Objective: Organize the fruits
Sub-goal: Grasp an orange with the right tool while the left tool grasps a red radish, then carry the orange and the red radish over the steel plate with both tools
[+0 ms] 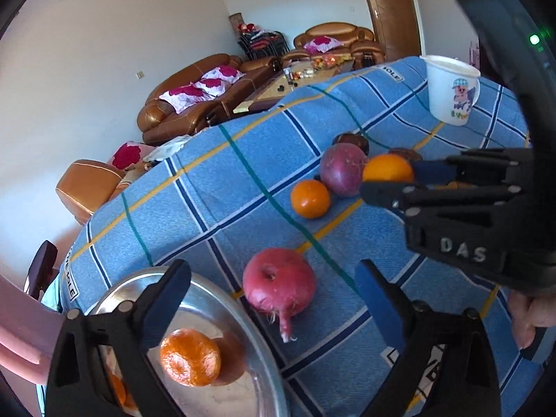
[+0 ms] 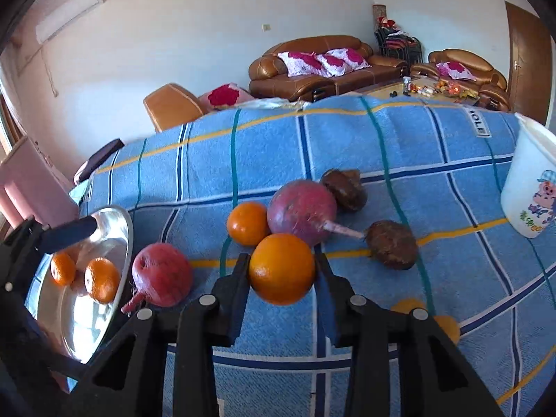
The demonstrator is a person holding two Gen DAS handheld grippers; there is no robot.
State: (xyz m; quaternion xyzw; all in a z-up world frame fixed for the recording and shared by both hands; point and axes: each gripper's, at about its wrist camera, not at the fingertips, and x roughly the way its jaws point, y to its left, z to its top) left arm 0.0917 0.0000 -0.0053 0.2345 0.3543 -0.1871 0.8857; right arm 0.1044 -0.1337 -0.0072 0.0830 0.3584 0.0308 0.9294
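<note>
My right gripper (image 2: 281,271) is shut on an orange (image 2: 281,268), held over the blue checked cloth; it also shows in the left wrist view (image 1: 387,168). My left gripper (image 1: 274,295) is open and empty, over the rim of a steel plate (image 1: 222,305) that holds a mandarin (image 1: 190,357). In the right wrist view the plate (image 2: 118,229) holds two mandarins (image 2: 101,279). A loose mandarin (image 2: 247,223) lies beside a purple-red radish (image 2: 301,212). Another red radish (image 2: 162,274) lies next to the plate.
Two brown taro-like roots (image 2: 392,245) lie behind the radish. A white cartoon bucket (image 2: 531,194) stands at the right of the table. More orange fruit (image 2: 446,326) lies under my right gripper's body. Sofas and a coffee table stand beyond the table's far edge.
</note>
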